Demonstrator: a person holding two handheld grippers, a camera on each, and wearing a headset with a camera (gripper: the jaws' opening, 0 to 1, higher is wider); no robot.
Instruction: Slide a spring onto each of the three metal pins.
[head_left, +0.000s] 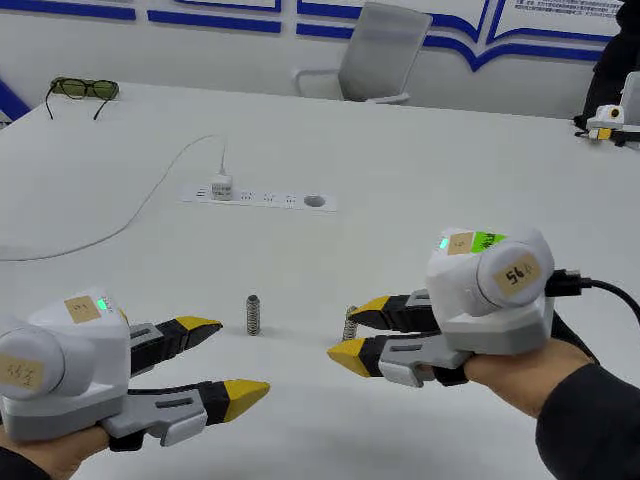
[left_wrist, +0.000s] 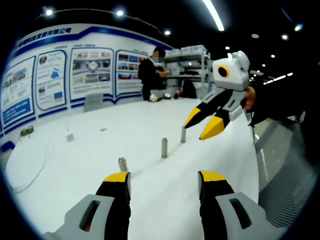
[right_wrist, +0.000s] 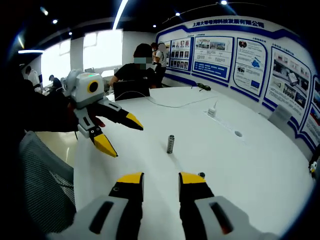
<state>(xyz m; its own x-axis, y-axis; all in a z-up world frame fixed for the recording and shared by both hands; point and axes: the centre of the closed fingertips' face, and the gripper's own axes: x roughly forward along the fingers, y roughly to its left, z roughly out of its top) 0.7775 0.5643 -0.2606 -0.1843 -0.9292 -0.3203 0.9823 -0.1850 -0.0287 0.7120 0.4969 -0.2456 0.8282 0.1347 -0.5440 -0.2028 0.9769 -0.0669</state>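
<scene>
Both open and empty: left hand-held gripper and right hand-held gripper; straddle the right-of-centre spring squarely, then pinch lightly.

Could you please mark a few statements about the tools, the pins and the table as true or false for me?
1. The left tool has its jaws apart and grips nothing. True.
2. Three pins stand upright in a row on the table. True.
3. The glasses lie right beside the pins. False: they lie at the table's far left, well away from the pins.
4. A white charger is plugged into the power strip. True.
5. The right tool is shut on a pin. False: its jaws are apart and grip nothing.
</scene>
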